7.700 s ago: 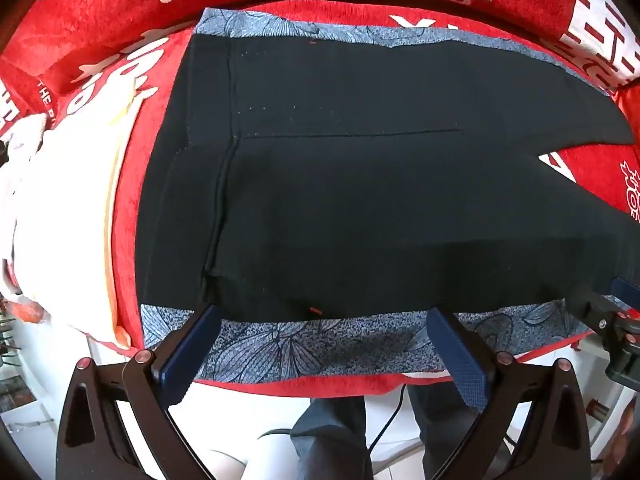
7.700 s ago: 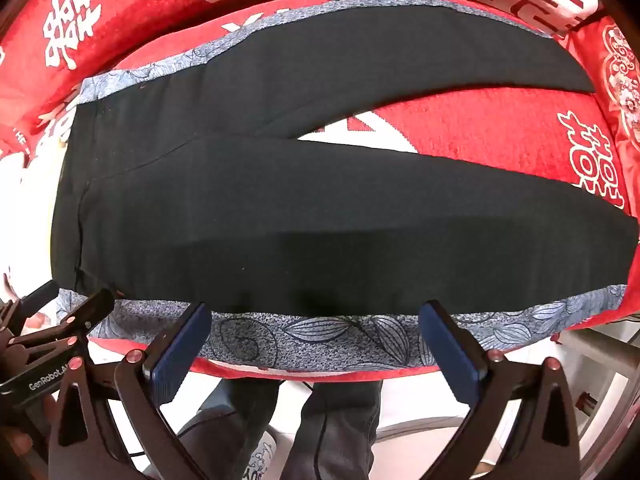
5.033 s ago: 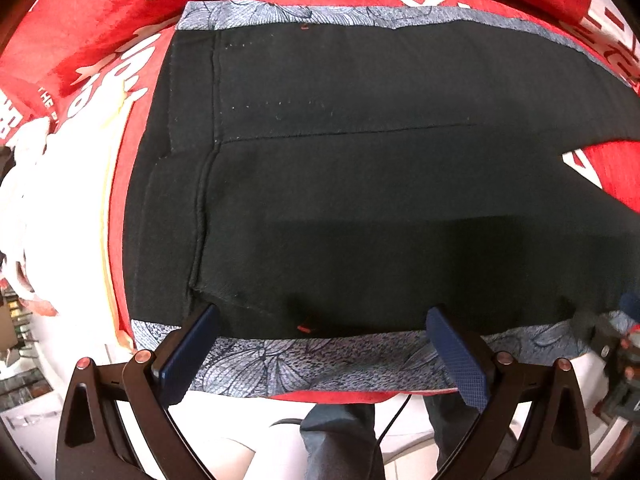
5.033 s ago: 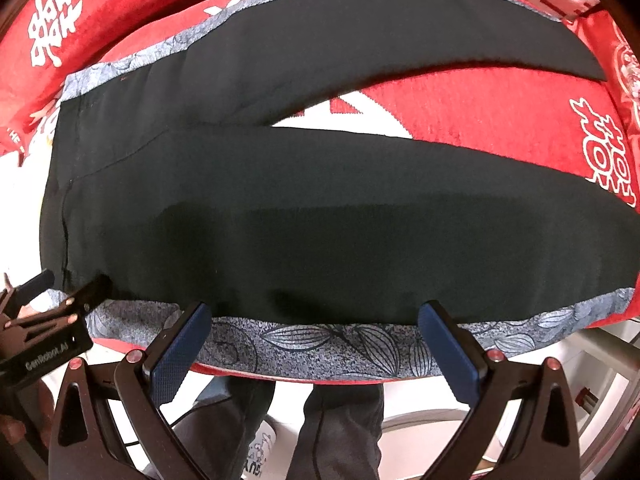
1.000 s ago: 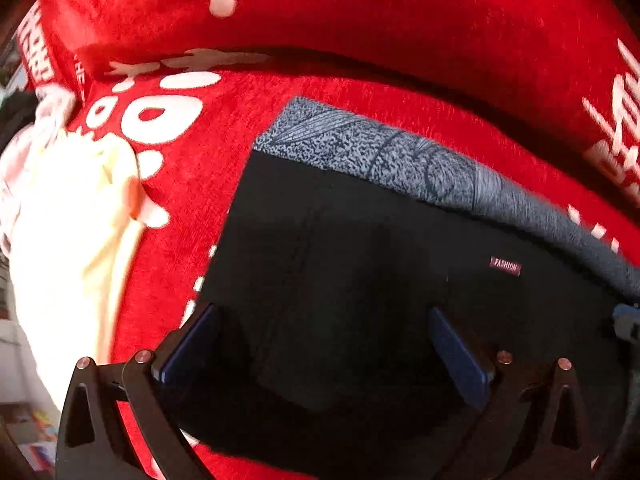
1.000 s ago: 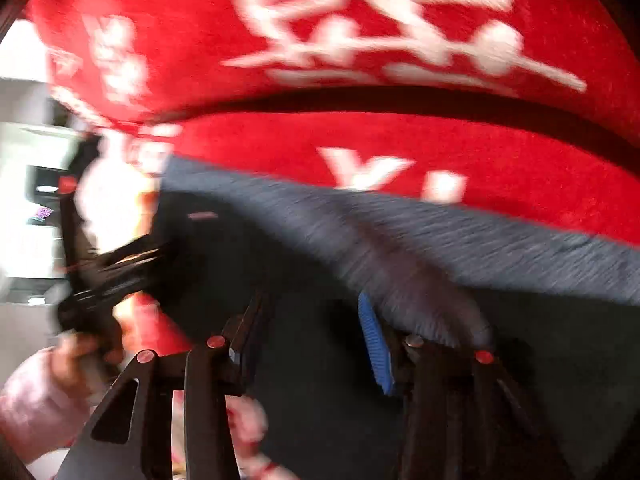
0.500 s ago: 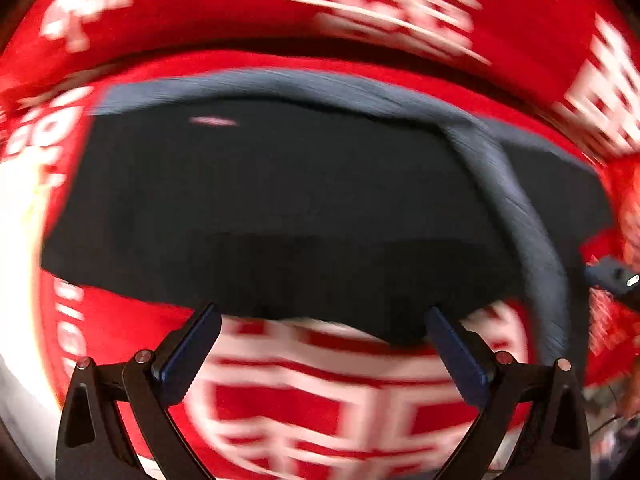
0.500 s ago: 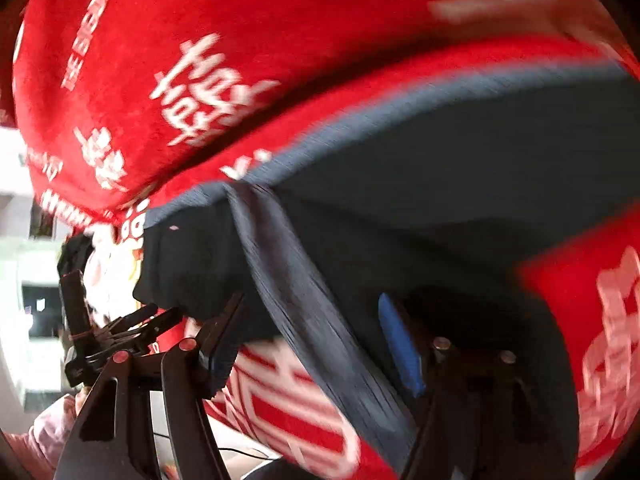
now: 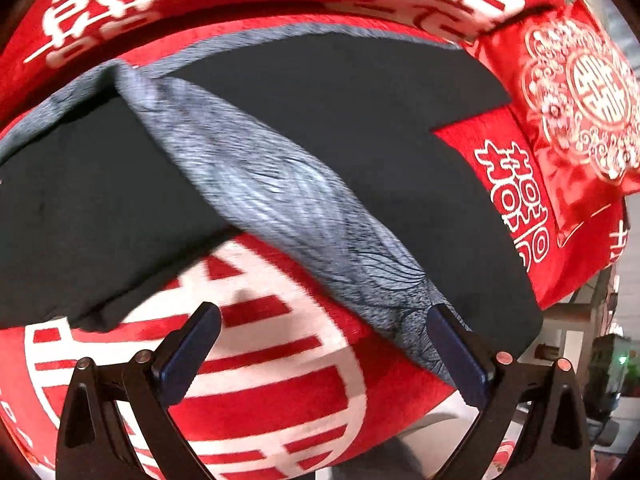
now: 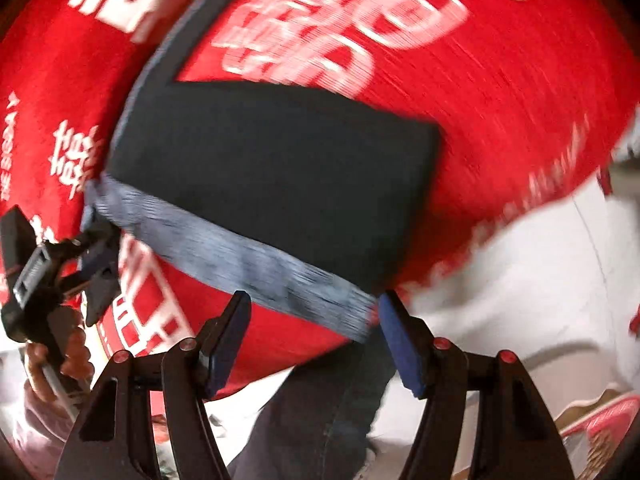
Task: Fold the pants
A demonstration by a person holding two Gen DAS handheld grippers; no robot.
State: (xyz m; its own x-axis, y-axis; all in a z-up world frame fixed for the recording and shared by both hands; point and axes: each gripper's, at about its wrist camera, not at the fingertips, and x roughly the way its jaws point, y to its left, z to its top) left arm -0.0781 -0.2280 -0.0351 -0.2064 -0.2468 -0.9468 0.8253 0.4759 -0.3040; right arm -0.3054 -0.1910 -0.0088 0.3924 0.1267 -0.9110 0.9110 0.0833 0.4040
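Dark blue pads line both pairs of jaws, and neither pair presses on anything: the left gripper [image 9: 320, 344] stands wide apart over the red cover's white lettering, its right-hand pad just at the edge of the grey patterned stripe [image 9: 288, 200], and the right gripper [image 10: 314, 332] is spread to a middling width with only bare red cloth between its pads, the stripe's end lying just beside the right-hand one. Outward from the jaws, the black pants [image 9: 360, 128] lie on the red sofa cover [image 9: 256, 392], doubled over along their length so the stripe now runs slantwise across the top; in the right wrist view the leg end [image 10: 280, 176] is a neat dark rectangle near the seat's front edge. The cloth looks soft, light and limp, a knit that drapes and will not hold a crease by itself, though the plush cover should keep it from sliding. A pinch through both layers at the hem corners, one gripper to each corner, seems the best hold for carrying the leg end toward the waist; a grip on one layer alone would likely peel the fold open. A red embroidered cushion [image 9: 580, 92] sits well apart at the far end.
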